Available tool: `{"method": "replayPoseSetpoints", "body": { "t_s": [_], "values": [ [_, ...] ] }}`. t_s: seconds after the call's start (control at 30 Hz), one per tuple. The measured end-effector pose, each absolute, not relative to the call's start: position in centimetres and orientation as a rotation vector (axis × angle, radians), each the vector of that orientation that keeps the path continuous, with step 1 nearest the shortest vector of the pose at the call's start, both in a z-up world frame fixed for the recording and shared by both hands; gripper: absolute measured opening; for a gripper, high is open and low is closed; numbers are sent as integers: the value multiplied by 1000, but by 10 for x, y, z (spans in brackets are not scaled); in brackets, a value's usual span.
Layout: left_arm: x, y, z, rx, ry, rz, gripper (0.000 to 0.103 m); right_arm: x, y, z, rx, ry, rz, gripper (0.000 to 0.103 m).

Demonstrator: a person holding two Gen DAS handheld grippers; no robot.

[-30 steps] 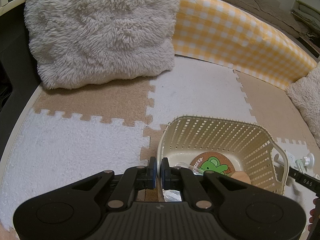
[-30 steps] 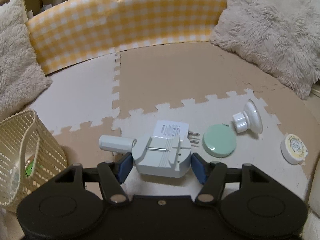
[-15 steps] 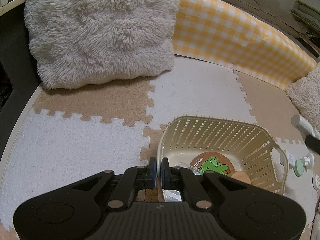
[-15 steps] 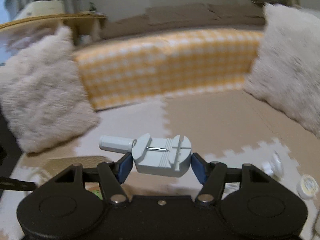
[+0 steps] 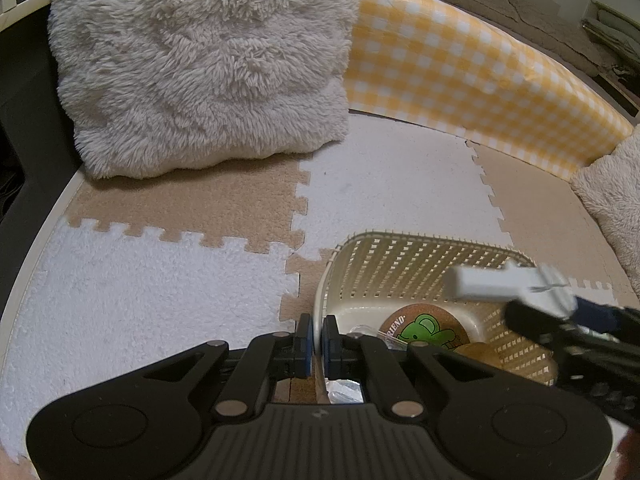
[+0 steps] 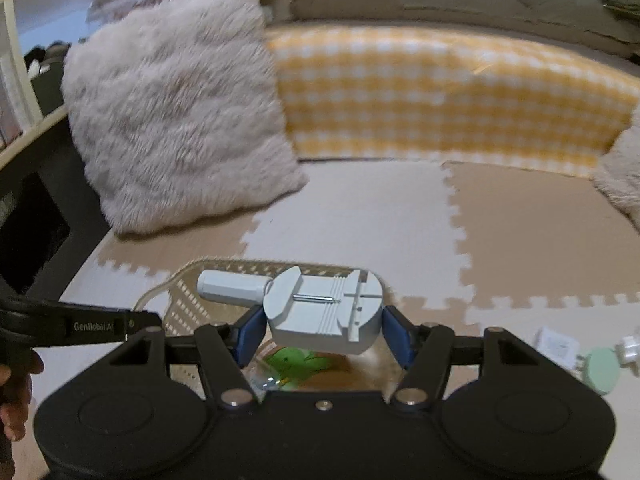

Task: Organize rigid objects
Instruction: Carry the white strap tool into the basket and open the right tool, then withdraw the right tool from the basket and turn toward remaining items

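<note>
My right gripper [image 6: 323,330] is shut on a grey watch-link tool [image 6: 320,312] with a white handle and holds it above the cream basket [image 6: 184,300]. The tool [image 5: 504,286] also shows in the left wrist view, over the basket's right side. My left gripper [image 5: 313,340] is shut on the basket's near rim [image 5: 320,312]. A round coaster with a green bear [image 5: 424,330] and a brown round piece [image 5: 476,352] lie in the basket.
A fluffy white pillow [image 5: 200,60] and a yellow checked bolster [image 5: 480,80] stand at the back of the foam puzzle mat [image 5: 140,276]. A white plug adapter [image 6: 556,344], a green disc [image 6: 600,372] and a small white part [image 6: 630,352] lie on the mat at the right.
My right gripper has lifted the grey tool off the mat and carried it left, over the basket. My left gripper has held the basket rim still.
</note>
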State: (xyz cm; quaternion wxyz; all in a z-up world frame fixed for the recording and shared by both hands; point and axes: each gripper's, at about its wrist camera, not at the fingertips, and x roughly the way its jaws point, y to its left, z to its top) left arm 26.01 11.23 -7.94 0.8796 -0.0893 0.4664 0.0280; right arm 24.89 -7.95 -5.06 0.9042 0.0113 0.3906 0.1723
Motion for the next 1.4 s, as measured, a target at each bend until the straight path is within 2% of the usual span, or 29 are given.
{"method": "replayPoseSetpoints", "body": {
  "t_s": [0.57,0.63,0.83,1.4],
  "values": [
    [261,111,-79,-186,972,57,4,277,-52,-70,-37,909,291,64],
    [261,111,-79,-185,972,57,4,278,-50,-69,-43,911,281,61],
    [261,111,-79,-186,972,57,4,279,-51,-69,-28,922,284,68],
    [261,111,-79,-185,972,57,4,267,-58,-67,-15,936,306,68]
  ]
}}
